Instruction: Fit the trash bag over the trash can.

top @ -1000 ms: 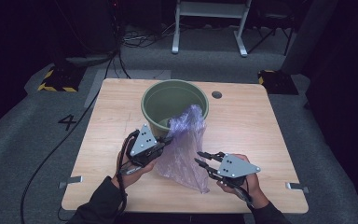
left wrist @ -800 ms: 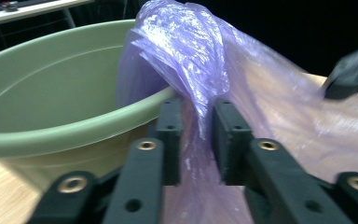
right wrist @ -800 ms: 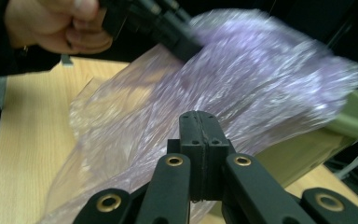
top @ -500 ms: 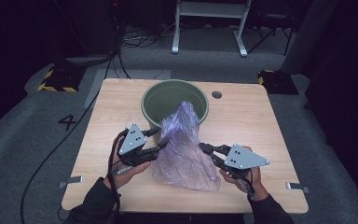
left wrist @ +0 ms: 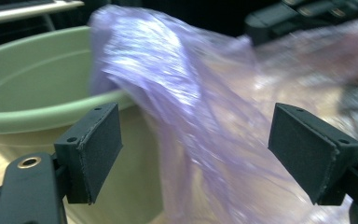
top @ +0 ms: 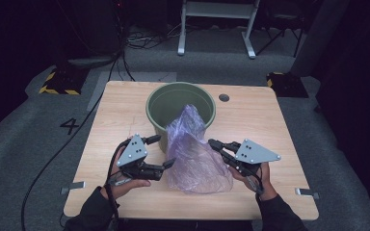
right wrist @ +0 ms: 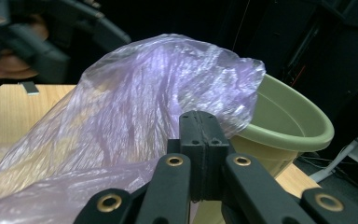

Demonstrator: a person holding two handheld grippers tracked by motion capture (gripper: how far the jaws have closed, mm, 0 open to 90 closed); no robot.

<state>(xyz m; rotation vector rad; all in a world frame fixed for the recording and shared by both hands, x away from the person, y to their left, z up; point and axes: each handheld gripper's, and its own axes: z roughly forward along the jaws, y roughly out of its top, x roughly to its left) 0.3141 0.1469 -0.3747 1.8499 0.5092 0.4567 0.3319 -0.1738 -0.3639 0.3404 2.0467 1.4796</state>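
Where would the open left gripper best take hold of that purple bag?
Probably the purple bag's loose left edge, coming in level from the left. The film hangs there in thin folds between the left gripper's open jaws, beside the green bucket.

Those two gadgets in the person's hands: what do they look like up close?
Each is a black hand-held tool. The left gripper and right gripper both carry a grey three-cornered plate dotted with small dark holes. Flat black pads tip the jaws, brass-coloured rivets join the links, and a black cable trails away. The person wears dark sleeves.
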